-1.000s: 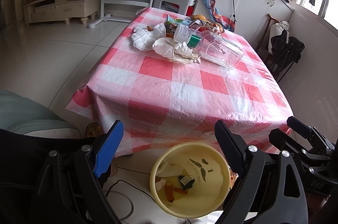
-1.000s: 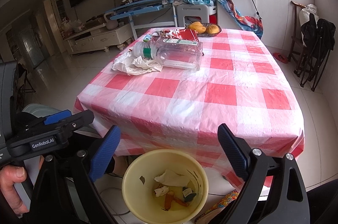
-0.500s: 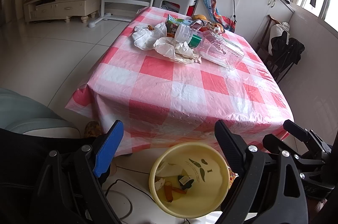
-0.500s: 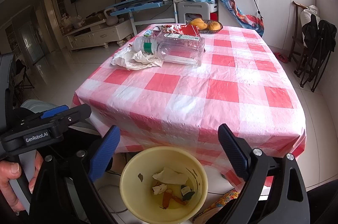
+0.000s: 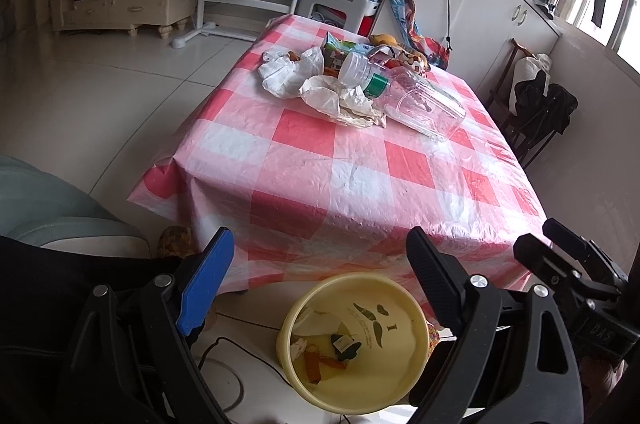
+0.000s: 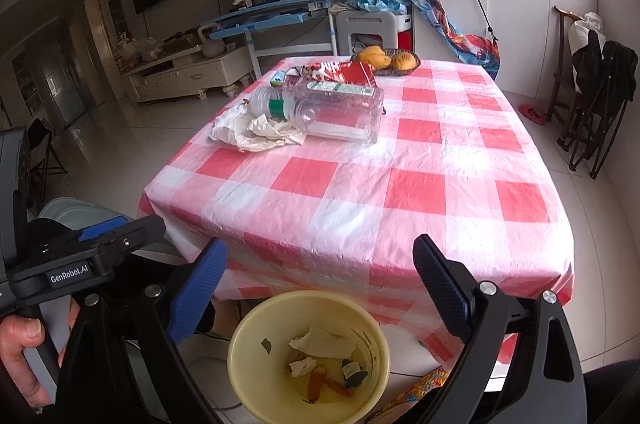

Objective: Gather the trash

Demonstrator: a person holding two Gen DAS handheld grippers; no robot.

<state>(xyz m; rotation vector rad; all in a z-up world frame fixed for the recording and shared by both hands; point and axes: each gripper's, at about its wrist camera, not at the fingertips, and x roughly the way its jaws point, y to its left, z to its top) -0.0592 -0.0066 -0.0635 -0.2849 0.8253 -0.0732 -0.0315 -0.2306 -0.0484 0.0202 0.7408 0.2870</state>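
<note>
A yellow bin [image 5: 394, 360] [image 6: 244, 332] stands on the floor at the table's near edge, with paper scraps and orange bits inside. On the far half of the red-checked tablecloth [image 5: 360, 184] [image 6: 400, 184] lie a clear plastic bottle [image 5: 416, 100] [image 6: 332, 110], crumpled paper [image 5: 340, 100] [image 6: 260, 136], a white plastic bag [image 5: 286, 74], a green carton [image 5: 340, 49] and a red wrapper [image 6: 348, 72]. My left gripper [image 5: 320, 266] and right gripper [image 6: 320, 278] hang open above the bin, nothing between their fingers.
A basket of orange fruit [image 6: 386, 62] sits at the table's far end. Black folding chairs [image 6: 596, 96] stand right of the table. A cable [image 5: 240, 340] lies on the floor by the bin. The other gripper [image 6: 88, 256] is at my left, a hand [image 6: 20, 348] holding it.
</note>
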